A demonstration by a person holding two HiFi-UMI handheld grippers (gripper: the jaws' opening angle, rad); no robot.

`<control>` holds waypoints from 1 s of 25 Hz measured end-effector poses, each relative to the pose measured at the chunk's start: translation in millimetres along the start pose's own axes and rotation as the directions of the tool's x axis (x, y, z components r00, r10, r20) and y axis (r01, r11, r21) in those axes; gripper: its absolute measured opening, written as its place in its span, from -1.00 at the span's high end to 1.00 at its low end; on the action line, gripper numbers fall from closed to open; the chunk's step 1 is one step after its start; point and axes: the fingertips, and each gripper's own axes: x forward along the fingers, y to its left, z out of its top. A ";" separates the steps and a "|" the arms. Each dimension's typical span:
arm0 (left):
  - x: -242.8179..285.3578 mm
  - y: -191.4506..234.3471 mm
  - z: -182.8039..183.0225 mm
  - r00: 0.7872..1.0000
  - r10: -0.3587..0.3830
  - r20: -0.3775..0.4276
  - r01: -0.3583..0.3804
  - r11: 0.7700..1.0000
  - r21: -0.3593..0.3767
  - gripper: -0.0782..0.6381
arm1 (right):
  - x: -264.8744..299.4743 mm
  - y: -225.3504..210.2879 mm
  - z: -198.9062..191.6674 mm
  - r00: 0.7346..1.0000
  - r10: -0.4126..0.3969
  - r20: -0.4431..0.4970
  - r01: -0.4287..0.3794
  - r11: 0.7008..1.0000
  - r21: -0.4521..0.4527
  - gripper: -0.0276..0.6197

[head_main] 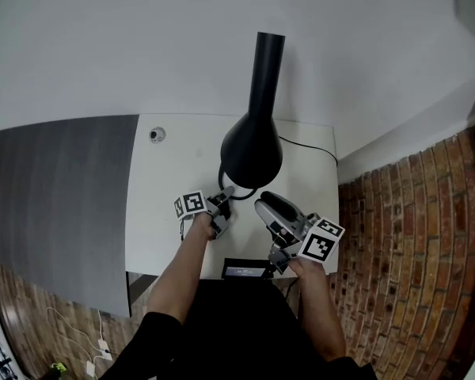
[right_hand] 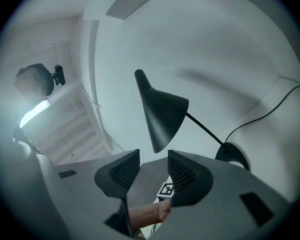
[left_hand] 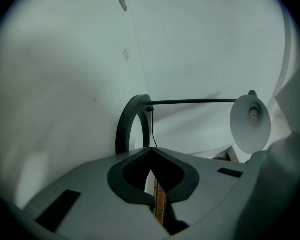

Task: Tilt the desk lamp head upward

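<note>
Right hand-held gripper released, left hand-held gripper clenched empty; a hard shove could topple the black conical lamp head at twelve o'clock.

We see: lamp head matte black, cable black, bench white. Panel at 9 o'clock is dark grey. Floor at 3 o'clock has a red-brown brick pattern. Left gripper and right gripper are grey, with black-and-white square markers.
</note>
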 end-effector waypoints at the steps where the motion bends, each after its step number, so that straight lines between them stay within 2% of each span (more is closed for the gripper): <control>1: -0.7 0.3 0.4 1.000 -0.004 0.004 0.004 1.000 -0.007 0.75 | 2.0 -0.4 -0.8 1.000 0.003 -0.003 -0.003 1.000 0.007 0.43; 14: 0.5 0.2 1.8 1.000 0.024 0.013 -0.024 0.999 0.024 0.75 | 31.6 -0.5 4.9 0.997 0.074 0.022 -0.075 0.994 0.074 0.43; 25: -0.8 1.1 0.7 0.999 0.033 0.014 -0.033 0.999 0.026 0.75 | 33.0 -0.9 6.7 0.995 0.089 0.035 -0.092 0.991 0.095 0.43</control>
